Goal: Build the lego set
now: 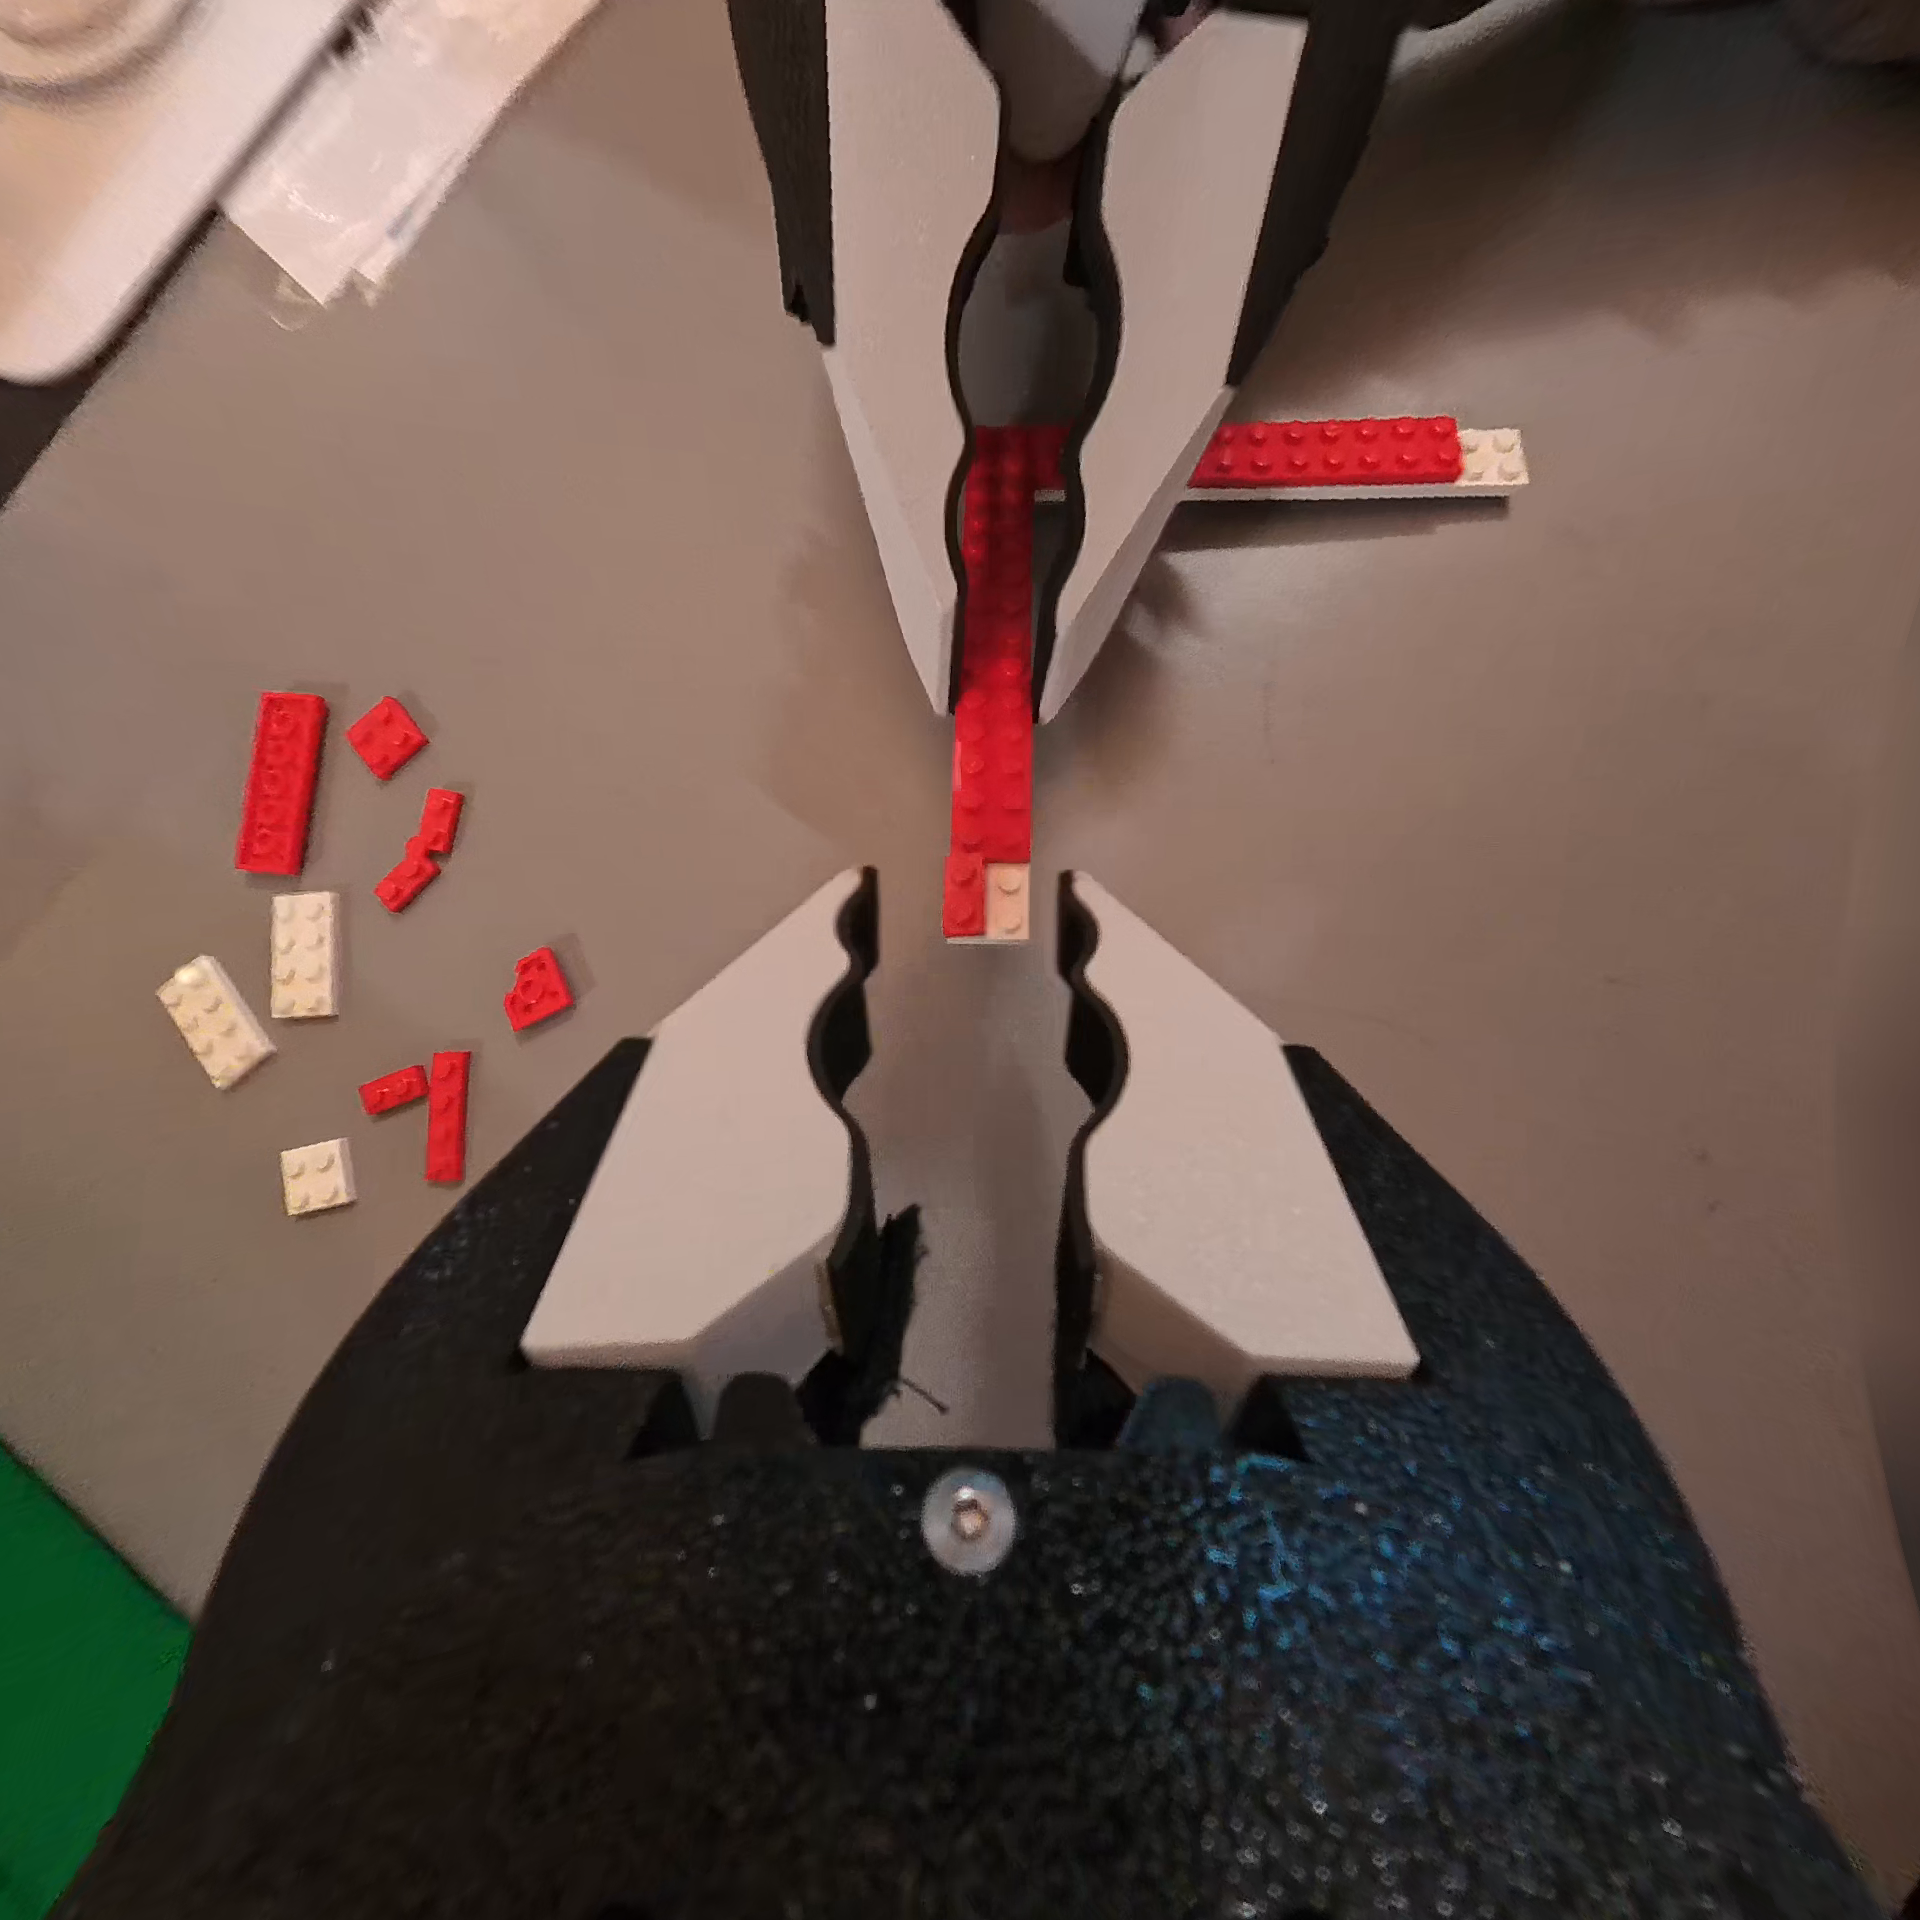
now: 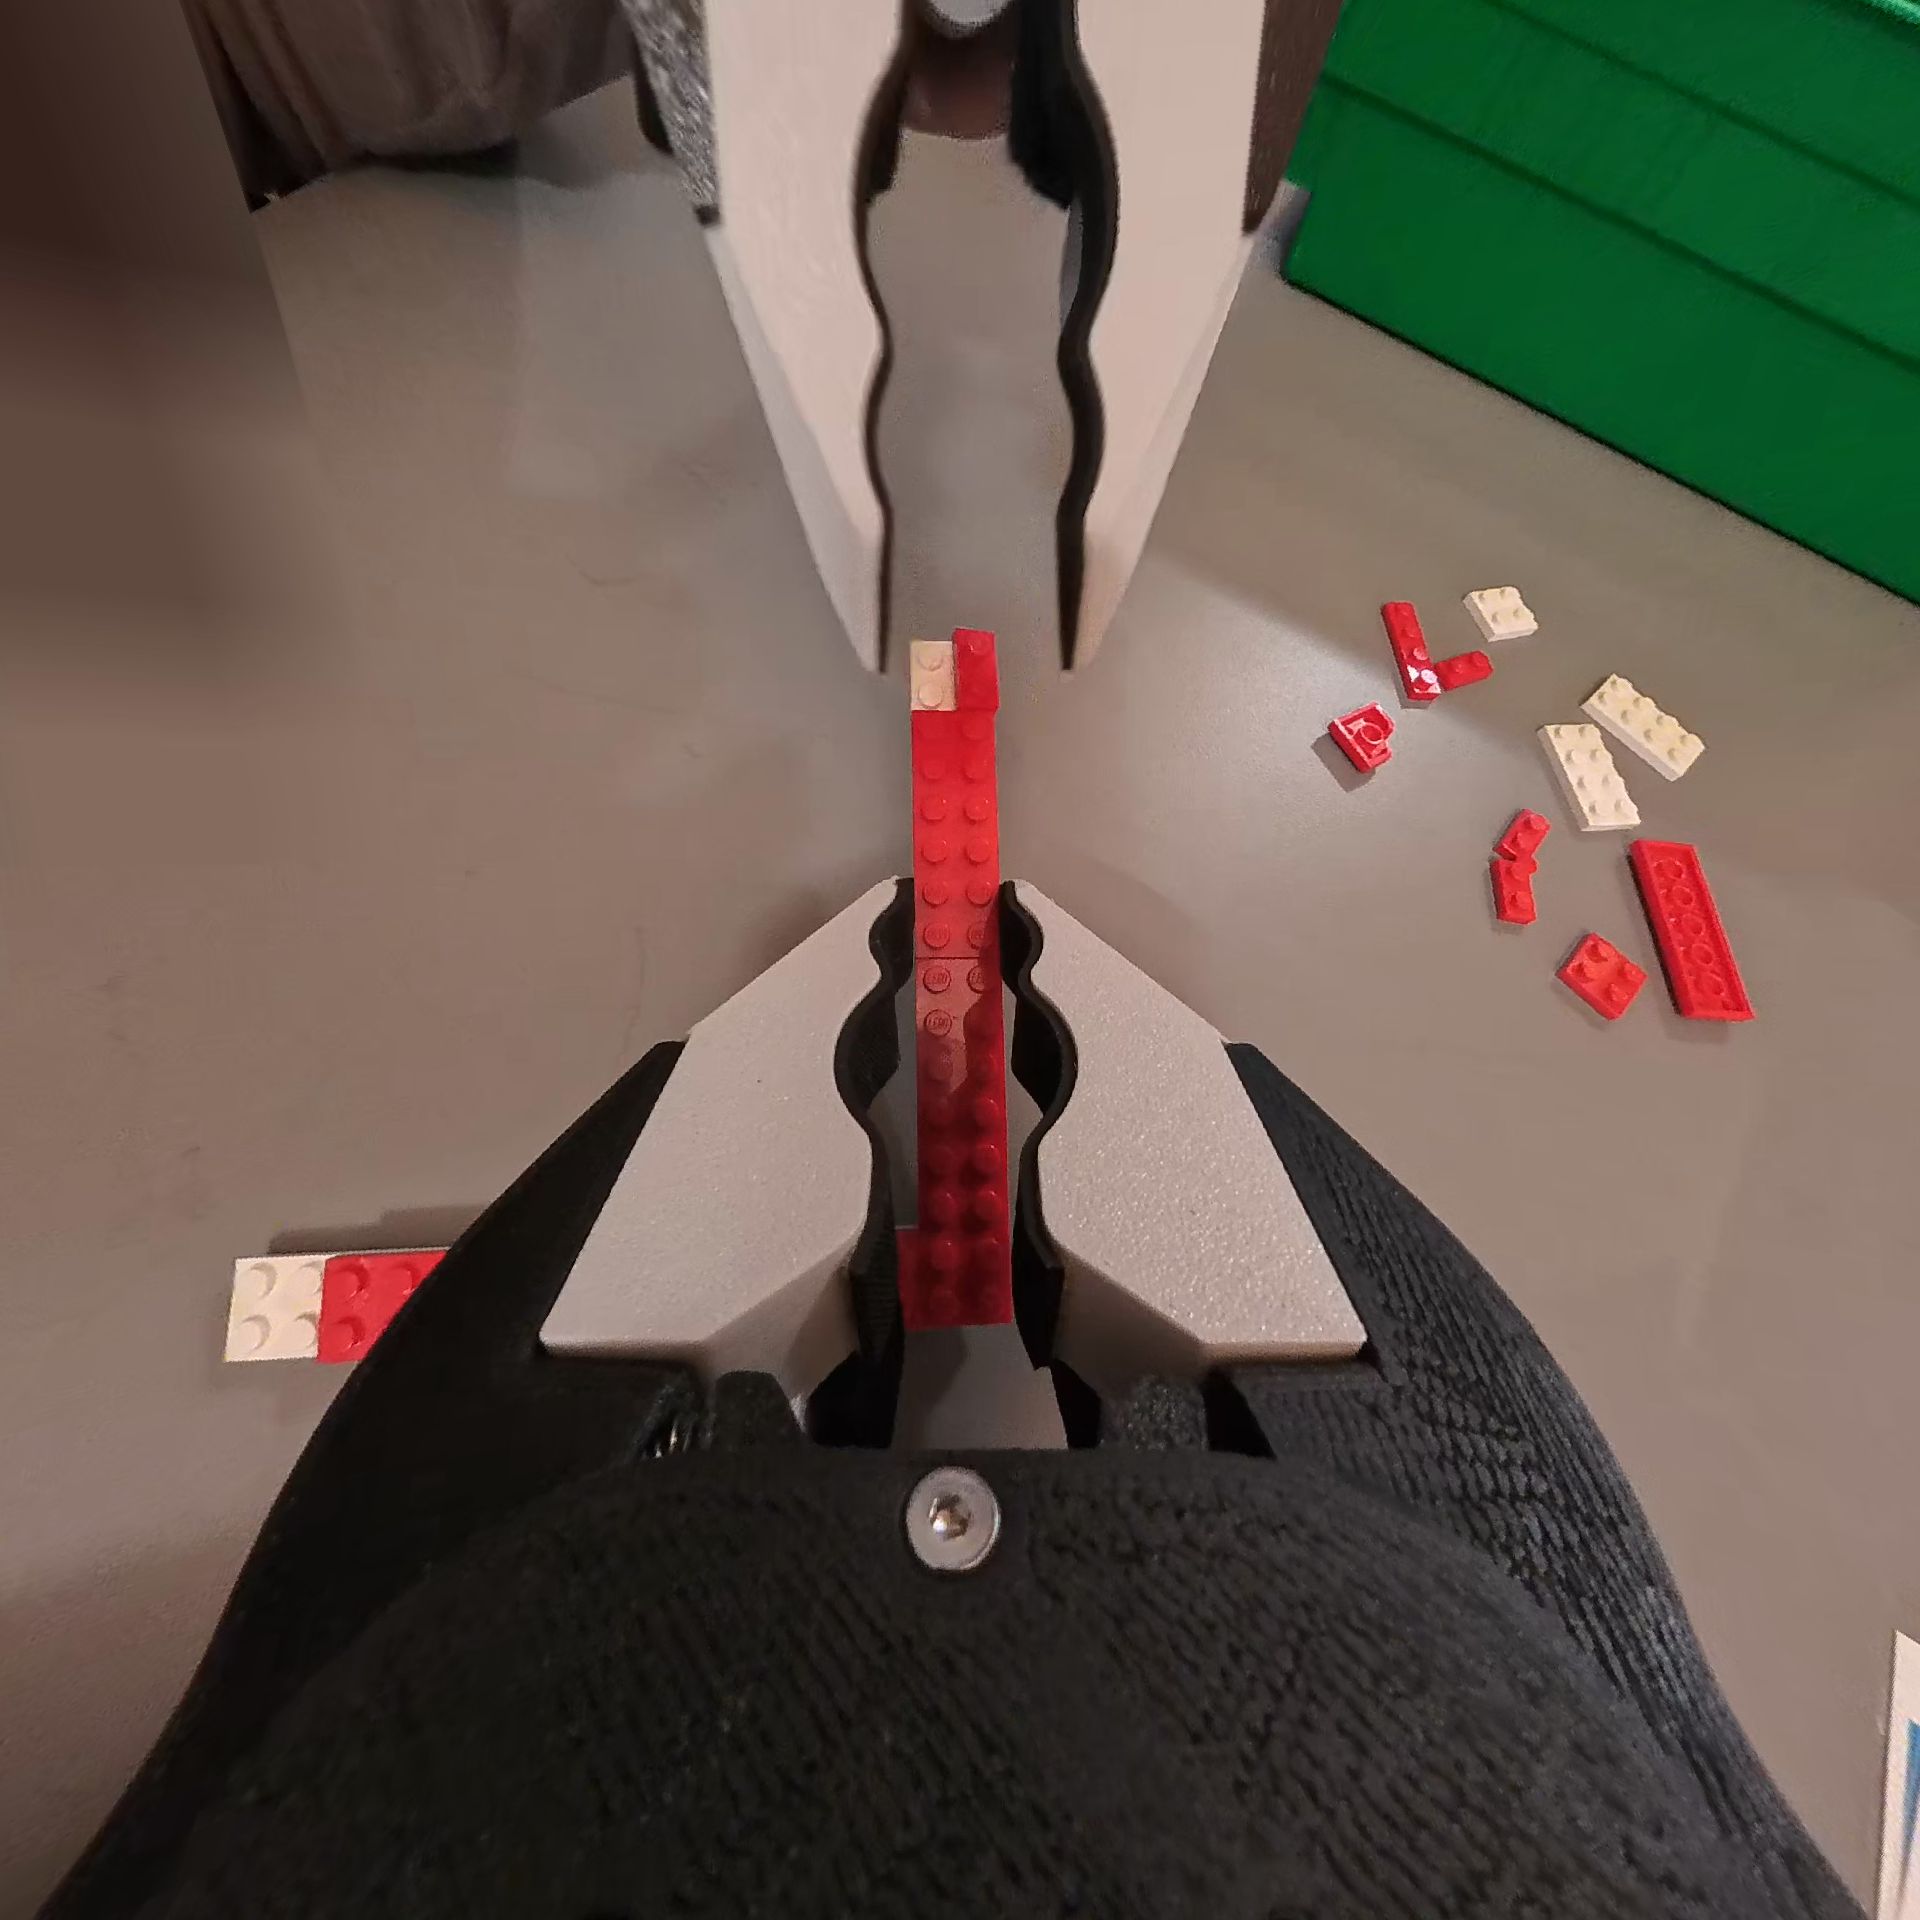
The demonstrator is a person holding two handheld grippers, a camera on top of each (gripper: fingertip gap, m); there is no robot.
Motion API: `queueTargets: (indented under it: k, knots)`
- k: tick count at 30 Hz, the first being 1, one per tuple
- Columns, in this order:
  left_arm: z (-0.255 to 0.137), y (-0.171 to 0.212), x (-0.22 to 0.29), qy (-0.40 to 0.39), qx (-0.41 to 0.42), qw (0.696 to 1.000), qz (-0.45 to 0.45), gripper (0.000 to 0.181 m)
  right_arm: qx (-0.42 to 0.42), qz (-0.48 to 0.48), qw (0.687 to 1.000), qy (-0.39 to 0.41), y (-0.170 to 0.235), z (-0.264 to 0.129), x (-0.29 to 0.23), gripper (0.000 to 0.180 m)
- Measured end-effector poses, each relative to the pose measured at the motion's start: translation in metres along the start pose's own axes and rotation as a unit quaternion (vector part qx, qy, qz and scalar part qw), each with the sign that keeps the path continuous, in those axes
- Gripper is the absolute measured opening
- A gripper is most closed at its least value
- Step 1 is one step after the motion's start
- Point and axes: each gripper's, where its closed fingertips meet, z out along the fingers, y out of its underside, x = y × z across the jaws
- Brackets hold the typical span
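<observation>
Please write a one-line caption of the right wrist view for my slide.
Right gripper clamps a long red studded Lego strip on the grey table; the open left gripper faces its white-tipped end.

No legible text in either view. Red stud tops on the long red plate [image 2: 961, 997] show tiny embossed marks, too small to read. Papers [image 1: 353, 145] at the table's [image 1: 1558, 935] far left corner in the left wrist view are blurred. A printed sheet [image 2: 1901, 1766] at the bottom right edge of the right wrist view is cut off, nothing readable.
</observation>
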Motion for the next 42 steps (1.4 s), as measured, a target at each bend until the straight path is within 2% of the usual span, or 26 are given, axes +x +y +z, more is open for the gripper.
queueTargets:
  k: [3,5,7,10,13,15,17,20,27,33,42]
  knots:
    - [-0.011,-0.013,0.004,-0.032,0.066,0.996,0.053,0.053,0.004,0.000,1.000,0.001,-0.001,-0.002,0.001,0.014]
    - [-0.016,-0.021,0.004,-0.090,0.122,0.981,0.119,0.069,0.005,0.000,1.000,0.003,-0.002,-0.003,0.001,0.014]
    - [-0.021,-0.020,0.005,-0.166,0.158,0.953,0.199,0.069,0.006,0.000,1.000,0.003,-0.003,-0.004,0.001,0.014]
    - [-0.020,-0.006,0.007,-0.267,0.158,0.895,0.320,0.067,0.007,0.002,1.000,0.001,-0.003,-0.004,0.001,0.014]
    - [-0.005,0.011,0.008,-0.309,0.108,0.848,0.416,0.063,0.006,0.003,1.000,-0.003,-0.002,-0.002,0.000,0.014]
    - [0.001,0.013,0.008,-0.324,0.093,0.821,0.460,0.052,0.004,0.004,1.000,-0.005,-0.001,-0.001,-0.001,0.014]
    - [0.003,0.010,0.007,-0.330,0.095,0.807,0.481,0.051,0.002,0.004,1.000,-0.008,0.000,0.000,-0.002,0.014]
    - [0.006,0.006,0.005,-0.325,0.105,0.812,0.473,0.049,0.001,0.004,1.000,-0.010,0.000,0.000,-0.003,0.014]
    - [0.010,0.005,0.001,-0.337,0.115,0.802,0.479,0.034,0.002,0.007,1.000,-0.013,0.001,0.000,-0.003,0.014]
    - [0.011,0.006,0.001,-0.340,0.122,0.800,0.479,0.032,0.001,0.004,1.000,-0.017,0.000,0.001,-0.005,0.014]
    - [0.012,0.006,0.002,-0.341,0.121,0.792,0.492,0.016,-0.002,0.006,1.000,-0.024,0.002,0.003,-0.007,0.014]
